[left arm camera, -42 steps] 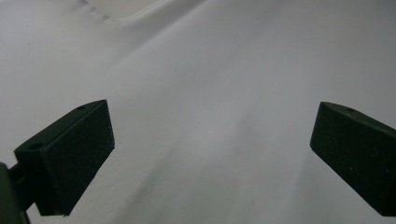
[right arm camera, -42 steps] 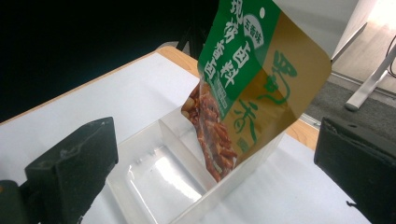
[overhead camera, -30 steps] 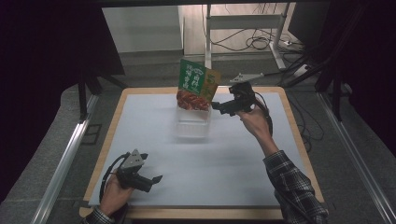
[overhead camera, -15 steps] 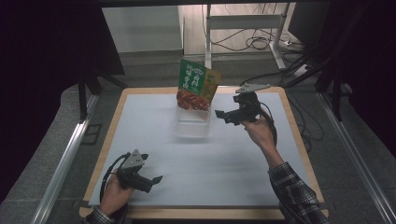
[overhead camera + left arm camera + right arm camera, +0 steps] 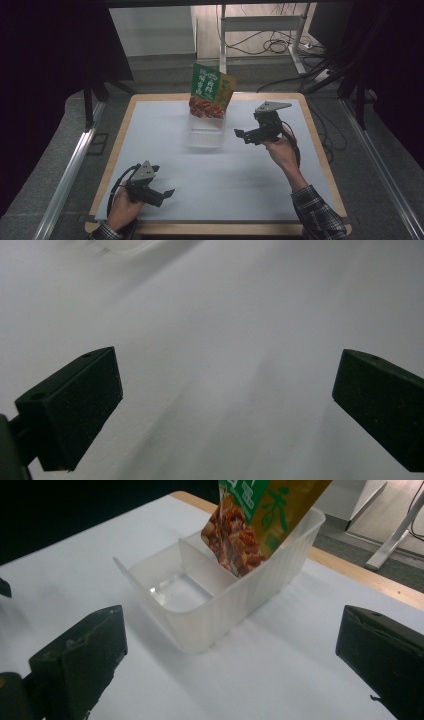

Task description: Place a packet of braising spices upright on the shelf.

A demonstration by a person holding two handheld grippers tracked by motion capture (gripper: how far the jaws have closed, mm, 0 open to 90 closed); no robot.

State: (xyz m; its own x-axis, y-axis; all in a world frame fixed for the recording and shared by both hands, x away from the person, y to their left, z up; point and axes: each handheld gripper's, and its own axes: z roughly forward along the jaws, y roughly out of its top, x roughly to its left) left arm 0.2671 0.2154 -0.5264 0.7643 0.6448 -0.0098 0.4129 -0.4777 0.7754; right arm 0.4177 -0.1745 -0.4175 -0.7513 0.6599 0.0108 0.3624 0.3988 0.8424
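— Dark surroundings frame a table [image 5: 310, 150] with a pale grey top and a wooden rim. Beyond its far edge we see floor, cables [image 5: 280, 46] and a metal stand [image 5: 222, 30]. What do we note on the surface?

— We note a clear bin [image 5: 206, 132] near the far middle of the table. A divider [image 5: 205, 562] splits it into two compartments. A packet [image 5: 211, 92], green and yellow with a food picture, stands tilted in the far compartment, its top leaning out over the rim. The near compartment holds nothing that we can see.

— Where do we place the right gripper [image 5: 246, 135]?

— We place it just right of the bin and apart from it, held above the table in the right hand [image 5: 281, 150], pointing left towards the bin. In the right gripper view its jaws stand wide apart with nothing between them, and the bin and packet lie ahead of them.

— And the left gripper [image 5: 167, 192]?

— We find it near the front left corner, well apart from the bin, held low in the left hand [image 5: 122, 210]. The left gripper view shows its jaws spread wide over bare grey surface, gripping nothing; a pale blurred edge at the top of that view we cannot identify.

— What else do we see of the person?

— We see a checked sleeve [image 5: 317, 212] on the right forearm.
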